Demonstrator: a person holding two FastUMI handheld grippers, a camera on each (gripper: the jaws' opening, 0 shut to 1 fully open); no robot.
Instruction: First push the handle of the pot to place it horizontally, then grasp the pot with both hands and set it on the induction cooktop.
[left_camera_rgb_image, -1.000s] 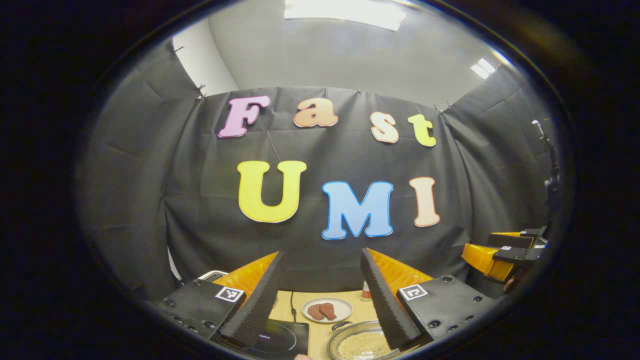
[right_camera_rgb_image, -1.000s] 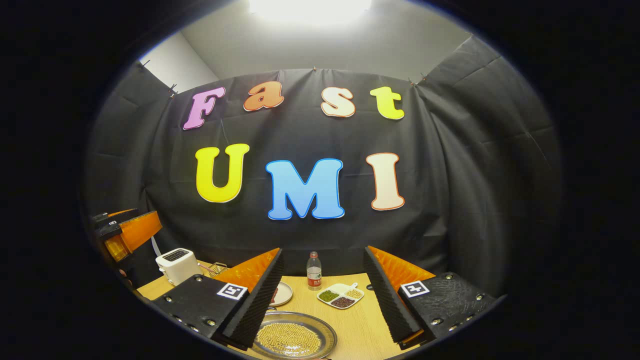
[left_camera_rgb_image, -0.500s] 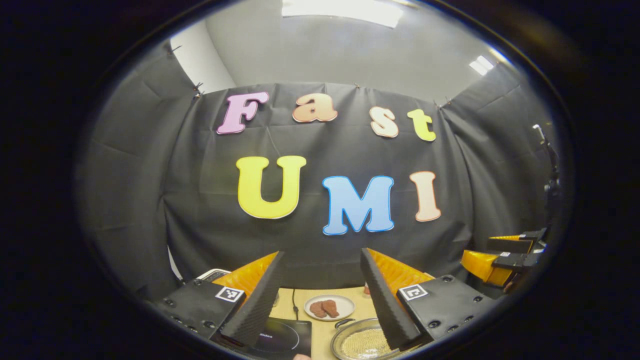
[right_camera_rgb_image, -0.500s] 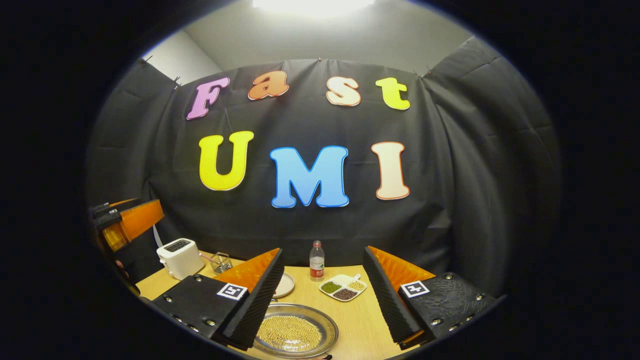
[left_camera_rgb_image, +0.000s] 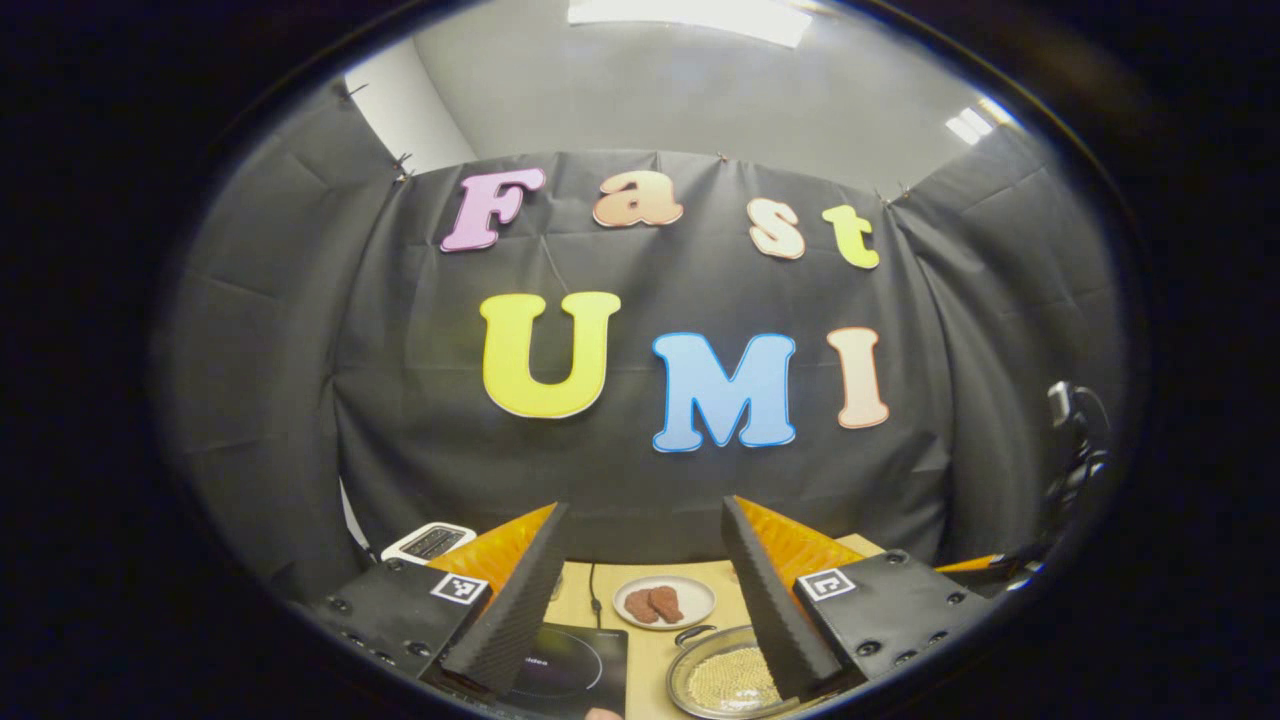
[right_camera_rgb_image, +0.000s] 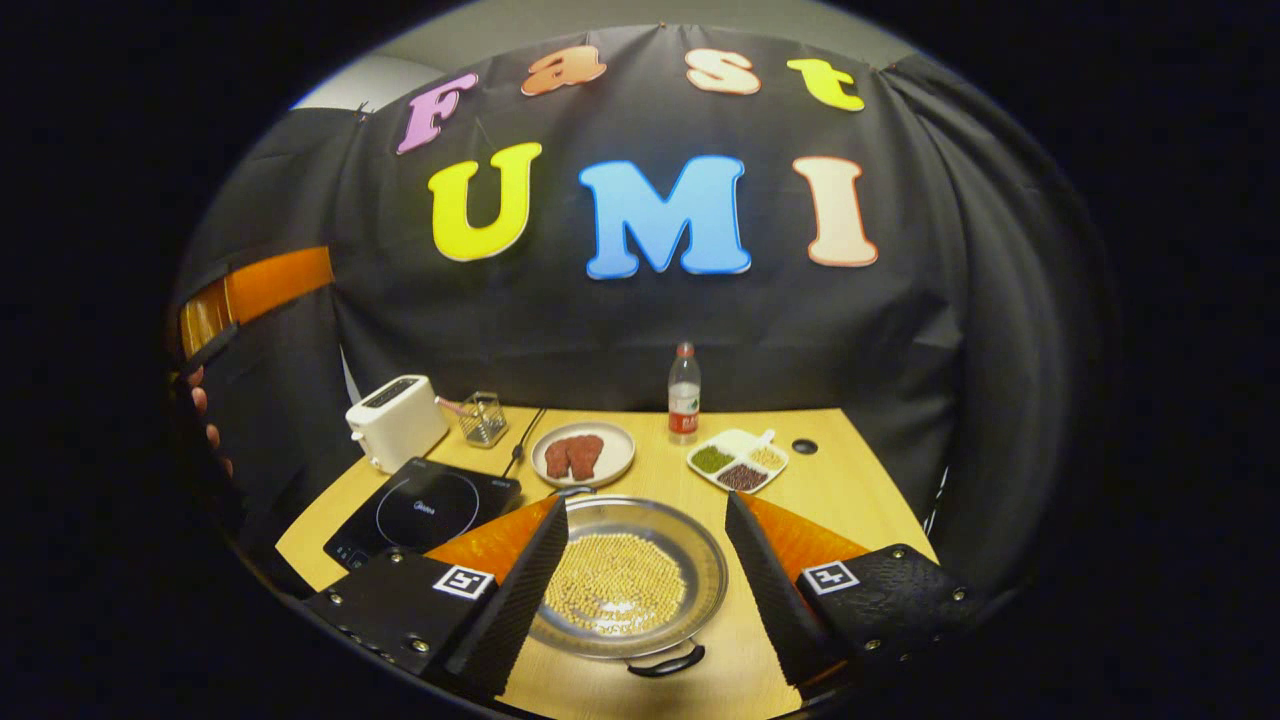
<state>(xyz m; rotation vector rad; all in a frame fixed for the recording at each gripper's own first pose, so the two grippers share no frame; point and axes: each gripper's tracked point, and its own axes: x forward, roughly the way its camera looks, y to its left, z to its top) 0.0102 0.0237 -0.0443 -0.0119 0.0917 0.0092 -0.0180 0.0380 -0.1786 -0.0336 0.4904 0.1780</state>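
Pot (right_camera_rgb_image: 620, 580) sits between right tool (right_camera_rgb_image: 645, 555) fingers, spread wide, empty | handles near and far | cooktop (right_camera_rgb_image: 425, 510) left | left tool (left_camera_rgb_image: 645, 565) wide, empty

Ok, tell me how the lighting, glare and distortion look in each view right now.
Left gripper view: ceiling lights glare white at the top, fisheye bows the booth wall, and the pot sits low and partly hidden behind a finger. Right gripper view: even light, no glare; the pot, induction cooktop and table are sharp, with the table edges curved by the lens.
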